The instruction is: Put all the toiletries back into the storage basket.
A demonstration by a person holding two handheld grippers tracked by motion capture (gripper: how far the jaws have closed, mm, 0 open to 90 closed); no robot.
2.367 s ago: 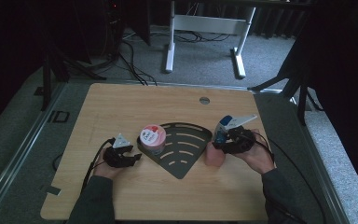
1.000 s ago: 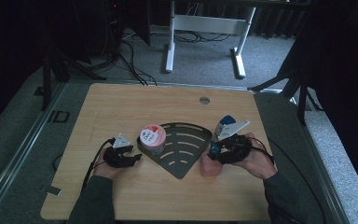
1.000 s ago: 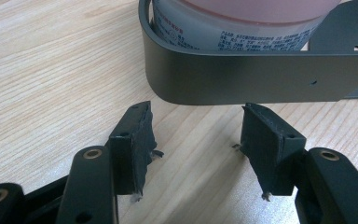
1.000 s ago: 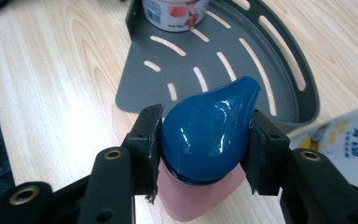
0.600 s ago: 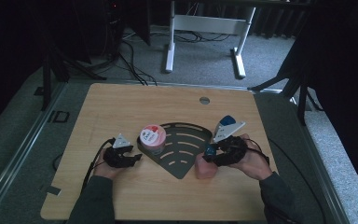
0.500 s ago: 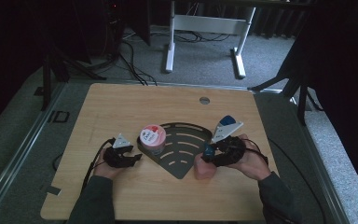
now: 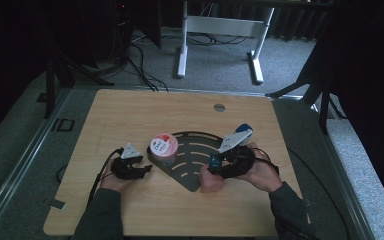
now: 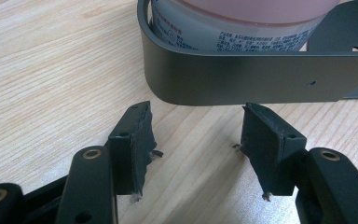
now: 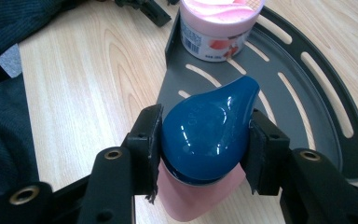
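Bottle (image 9: pixel 205 135) looking slick and rounded, sitting clamped between right gripper (image 9: pixel 204 140) pads at its blue cap; left gripper (image 8: pixel 200 140) hanging apart, rack (image 8: pixel 261 79) rim just ahead.

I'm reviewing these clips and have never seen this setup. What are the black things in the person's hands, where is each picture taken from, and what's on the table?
A person holds a hand-operated two-jaw gripper in each hand. The high view looks down on the wooden table. The other two pictures come from cameras riding on the grippers.

On the table lies a dark fan-shaped slotted tray with a pink-lidded jar in its corner.

The left gripper stands open just before the tray's wall. The right gripper is closed on a pink bottle with a blue cap, near the tray's edge.
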